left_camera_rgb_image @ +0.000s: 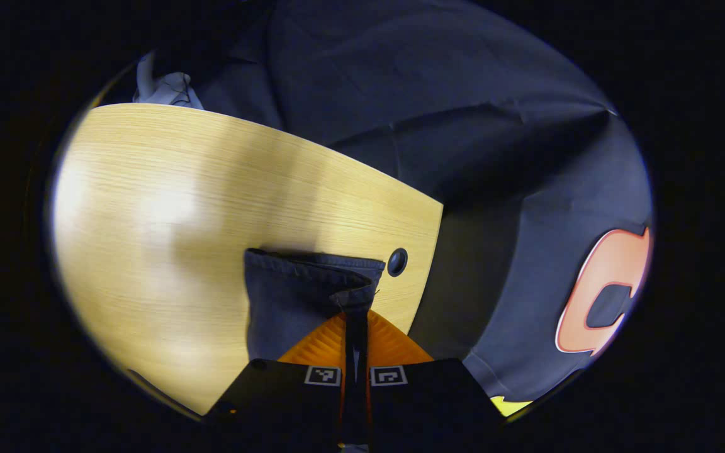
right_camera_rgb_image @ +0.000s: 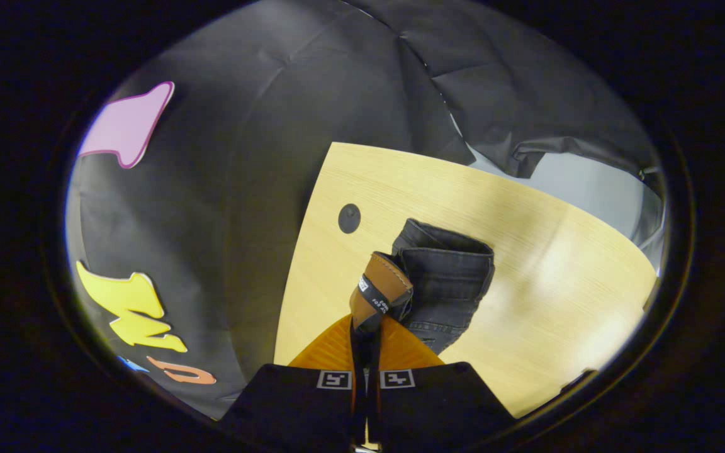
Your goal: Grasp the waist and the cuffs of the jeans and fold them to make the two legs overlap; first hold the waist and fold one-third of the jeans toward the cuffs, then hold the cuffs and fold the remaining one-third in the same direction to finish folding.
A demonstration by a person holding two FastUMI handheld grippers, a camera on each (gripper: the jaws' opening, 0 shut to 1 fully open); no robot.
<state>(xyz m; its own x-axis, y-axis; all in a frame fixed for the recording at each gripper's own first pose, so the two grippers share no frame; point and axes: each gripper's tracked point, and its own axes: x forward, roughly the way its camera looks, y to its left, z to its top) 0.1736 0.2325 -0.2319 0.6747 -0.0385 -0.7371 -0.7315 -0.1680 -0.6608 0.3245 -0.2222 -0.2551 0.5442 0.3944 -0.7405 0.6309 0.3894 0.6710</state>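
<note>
Jeans [left_camera_rgb_image: 303, 296] lying on the tabletop [left_camera_rgb_image: 167, 207] near its round hole [left_camera_rgb_image: 397, 262], left gripper [left_camera_rgb_image: 356, 314] pinching a denim edge, right gripper [right_camera_rgb_image: 365, 324] clamping the waistband with its leather patch [right_camera_rgb_image: 381, 289], fabric bunching between.

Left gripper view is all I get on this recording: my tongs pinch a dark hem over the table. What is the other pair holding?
Observer: The right tongs are shut on the jeans at the brown leather patch, so that is the waist end.
Operator: Are the jeans spread flat over there?
Observer: No. The right gripper view shows them as a narrow, layered bundle over the table. I can't tell whether it touches the wood.
</note>
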